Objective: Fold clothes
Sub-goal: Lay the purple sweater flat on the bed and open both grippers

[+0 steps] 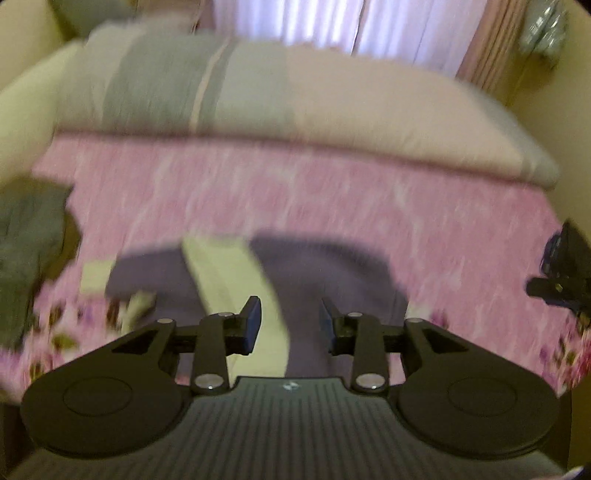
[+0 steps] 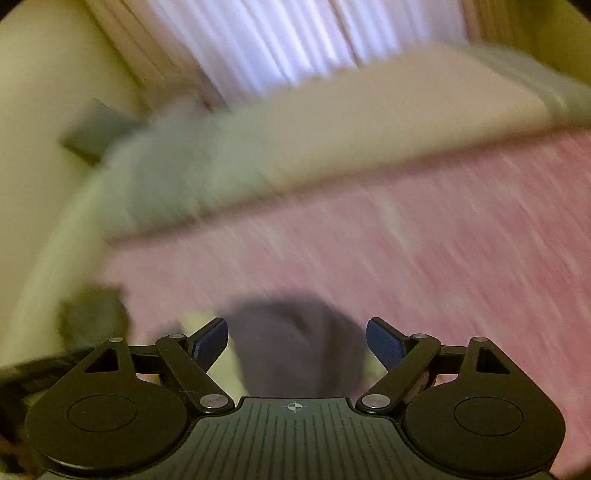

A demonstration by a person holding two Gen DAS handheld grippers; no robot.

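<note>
A purple-grey garment [image 1: 317,273] with a pale cream band [image 1: 229,273] across it lies on the pink bedspread [image 1: 332,192]. My left gripper [image 1: 290,321] hovers over its near part, open, with nothing pressed between the blue pads. In the blurred right wrist view the same purple-grey garment [image 2: 291,350] lies below my right gripper [image 2: 297,343], whose jaws stand wide apart and hold nothing. The right gripper's black body [image 1: 561,277] shows at the right edge of the left wrist view.
A grey garment pile [image 1: 26,251] lies at the left of the bed. A long cream and grey-striped pillow [image 1: 258,92] runs along the far side. Pale curtains [image 1: 314,22] hang behind it. The bedspread has a flowered border [image 1: 74,325] near me.
</note>
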